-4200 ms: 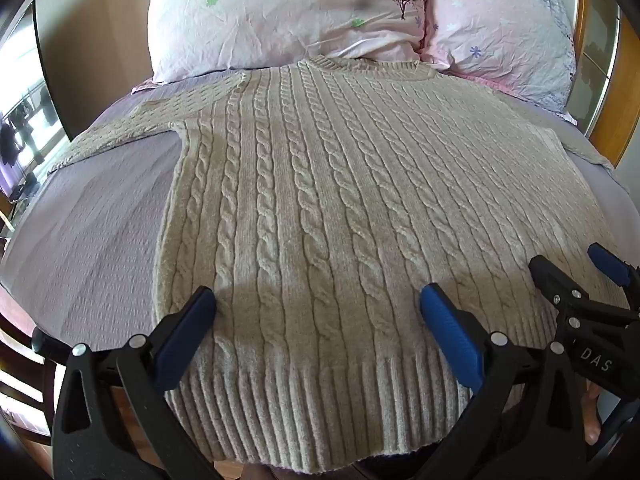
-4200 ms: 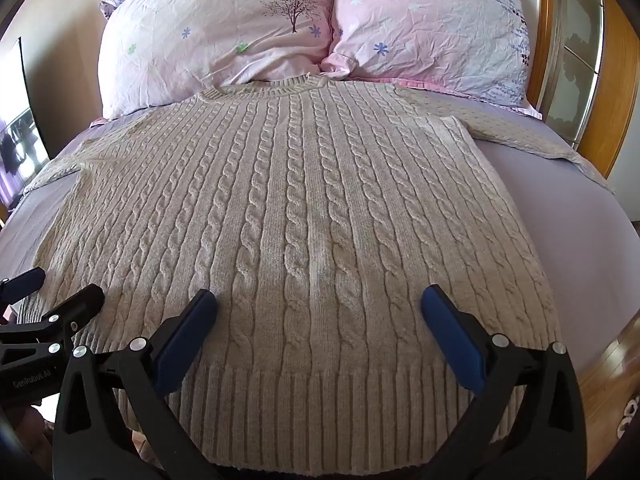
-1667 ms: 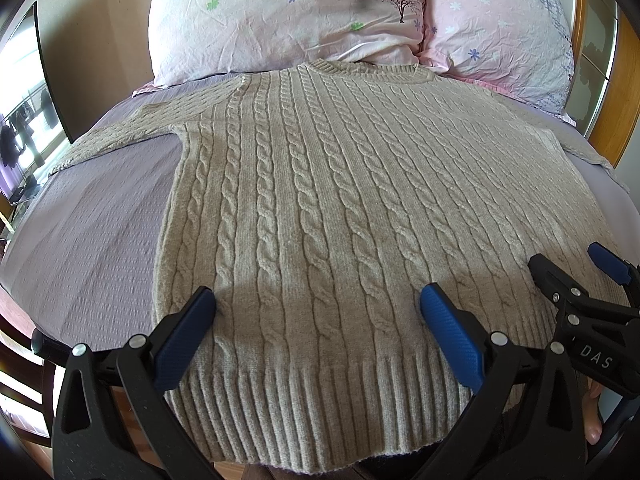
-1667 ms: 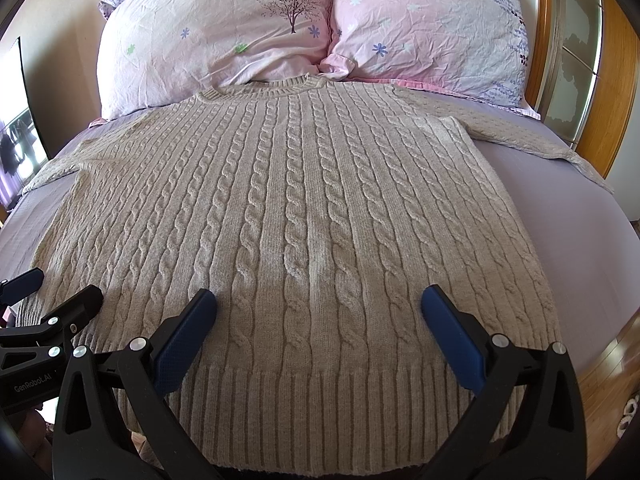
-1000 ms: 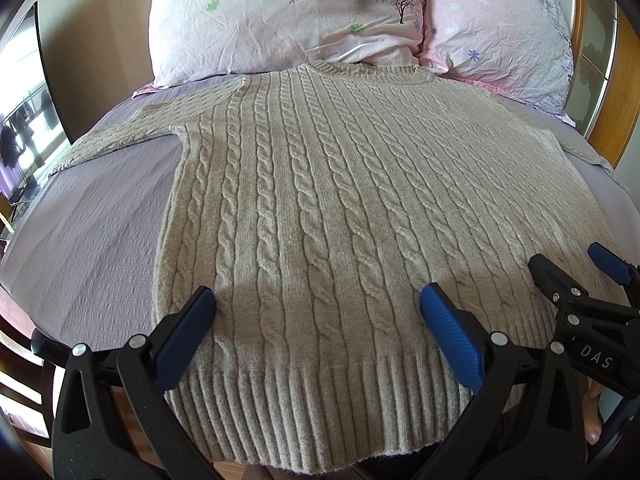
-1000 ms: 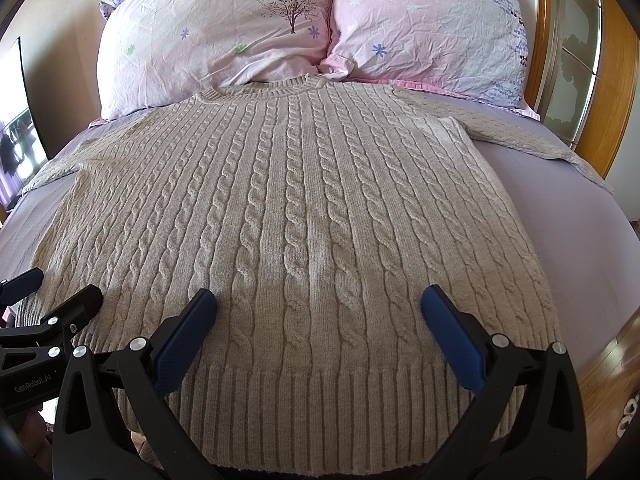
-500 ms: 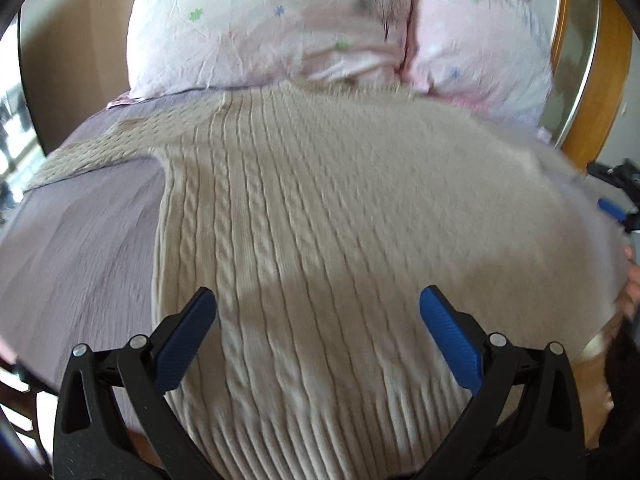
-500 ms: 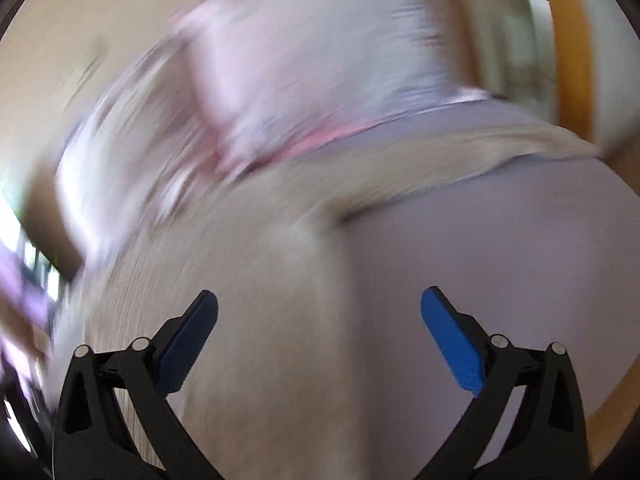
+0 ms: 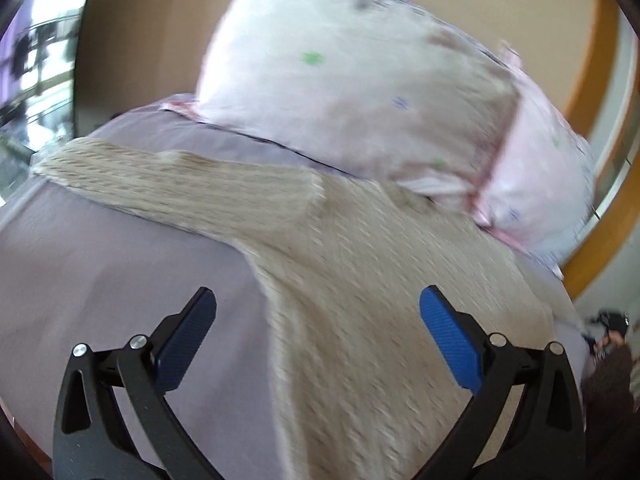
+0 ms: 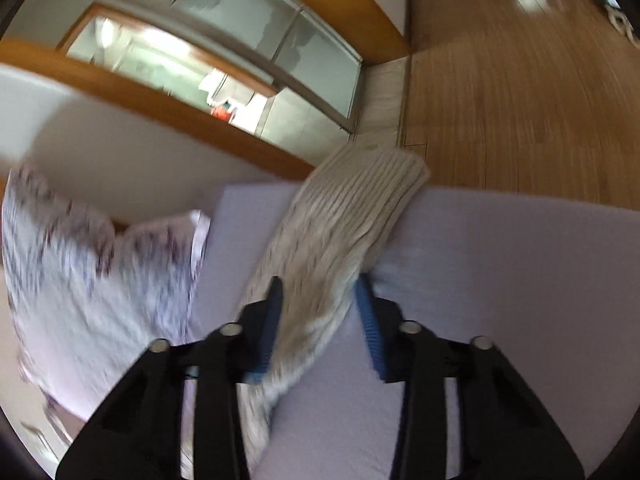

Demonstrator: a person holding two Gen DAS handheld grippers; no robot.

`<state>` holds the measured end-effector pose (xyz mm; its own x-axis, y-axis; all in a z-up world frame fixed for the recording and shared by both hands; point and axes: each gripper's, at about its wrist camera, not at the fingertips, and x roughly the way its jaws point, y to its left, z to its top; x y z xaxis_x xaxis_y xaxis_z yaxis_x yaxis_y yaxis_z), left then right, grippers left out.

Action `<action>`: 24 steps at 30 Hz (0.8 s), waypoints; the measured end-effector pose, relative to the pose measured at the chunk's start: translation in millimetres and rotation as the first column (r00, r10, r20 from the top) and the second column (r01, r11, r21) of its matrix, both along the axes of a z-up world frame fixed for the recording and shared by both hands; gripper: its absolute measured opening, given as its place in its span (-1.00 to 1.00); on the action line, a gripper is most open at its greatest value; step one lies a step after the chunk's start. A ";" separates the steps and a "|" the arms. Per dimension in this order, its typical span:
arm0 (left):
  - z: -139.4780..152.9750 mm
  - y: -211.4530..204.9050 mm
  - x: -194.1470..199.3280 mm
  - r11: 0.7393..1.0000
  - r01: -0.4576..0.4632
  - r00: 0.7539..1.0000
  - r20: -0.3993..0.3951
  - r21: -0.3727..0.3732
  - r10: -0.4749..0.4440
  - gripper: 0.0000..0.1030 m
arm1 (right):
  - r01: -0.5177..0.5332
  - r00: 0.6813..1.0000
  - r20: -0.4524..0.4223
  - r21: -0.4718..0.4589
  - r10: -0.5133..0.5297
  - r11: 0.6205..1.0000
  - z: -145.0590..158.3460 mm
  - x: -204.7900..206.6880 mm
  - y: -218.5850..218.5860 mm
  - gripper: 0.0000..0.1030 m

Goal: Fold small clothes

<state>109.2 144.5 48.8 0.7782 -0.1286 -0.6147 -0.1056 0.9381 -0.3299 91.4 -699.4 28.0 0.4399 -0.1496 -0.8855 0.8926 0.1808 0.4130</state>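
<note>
A beige cable-knit sweater (image 9: 360,280) lies flat on a lilac bed sheet (image 9: 120,272), its left sleeve (image 9: 172,184) stretched out to the left. My left gripper (image 9: 316,320) is open and empty, hovering over the armpit area where that sleeve meets the body. In the right wrist view the right sleeve (image 10: 352,208) runs to the bed's edge, cuff hanging over. My right gripper (image 10: 320,308) has its jaws narrowed around this sleeve; the blue pads sit on both sides of the knit. The view is blurred.
Two pink floral pillows (image 9: 360,80) lie at the head of the bed, one also in the right wrist view (image 10: 92,280). A wooden-framed glass door (image 10: 224,64) and wooden floor (image 10: 520,100) lie beyond the bed's right edge.
Both grippers left the sweater's hem. The left moved up toward the left sleeve and armpit. The right swung to the right sleeve and narrowed its jaws around it.
</note>
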 end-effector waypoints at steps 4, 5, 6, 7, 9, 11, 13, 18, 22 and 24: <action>4.0 39.2 0.8 0.995 -0.101 0.994 0.034 -0.026 0.102 0.96 | -0.034 0.999 -0.033 -0.076 0.032 0.997 -5.1 11.7 -3.4 -0.84; 4.9 49.2 -0.5 0.992 -0.120 0.991 0.048 -0.036 0.121 0.96 | -0.082 0.996 -0.041 -0.137 0.077 0.987 4.7 21.9 6.6 -0.84; 5.7 63.5 -1.3 0.988 -0.148 0.986 0.064 -0.045 0.151 0.96 | -0.179 0.984 -0.043 -0.232 0.174 0.956 22.9 36.7 28.7 -0.84; 6.2 73.1 -2.5 0.984 -0.170 0.982 0.073 -0.049 0.173 0.96 | -0.264 0.964 -0.053 -0.304 0.260 0.916 37.8 52.8 52.0 -0.84; 6.2 93.3 -5.4 0.974 -0.221 0.970 0.087 -0.056 0.225 0.96 | -0.405 0.904 -0.034 -0.388 0.427 0.828 64.1 84.6 107.4 -0.84; 4.5 106.9 -5.0 0.963 -0.263 0.960 0.079 -0.052 0.267 0.96 | -0.516 0.821 -0.004 -0.432 0.571 0.740 84.6 109.4 164.6 -0.84; 1.9 121.5 -5.2 0.949 -0.309 0.948 0.061 -0.056 0.313 0.96 | -0.636 0.683 0.043 -0.454 0.729 0.624 100.7 136.3 240.3 -0.85; -8.2 157.5 -5.3 0.901 -0.402 0.914 -0.011 -0.161 0.406 0.96 | -0.903 0.226 0.117 -0.347 0.967 0.253 81.7 171.2 433.7 -0.82; -12.1 186.0 -1.4 0.864 -0.460 0.885 -0.027 -0.207 0.464 0.92 | -0.983 0.024 0.159 -0.176 0.987 0.052 49.1 163.9 512.5 -0.22; -14.9 201.3 4.9 0.851 -0.477 0.876 -0.041 -0.219 0.480 0.81 | -0.975 0.050 0.162 -0.207 0.986 0.084 51.0 155.4 505.8 0.17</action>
<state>114.1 345.8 33.9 0.7864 0.1338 -0.6031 -0.5165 0.6781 -0.5230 246.8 -193.6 79.0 0.3608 0.5515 -0.7521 -0.2212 0.8340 0.5055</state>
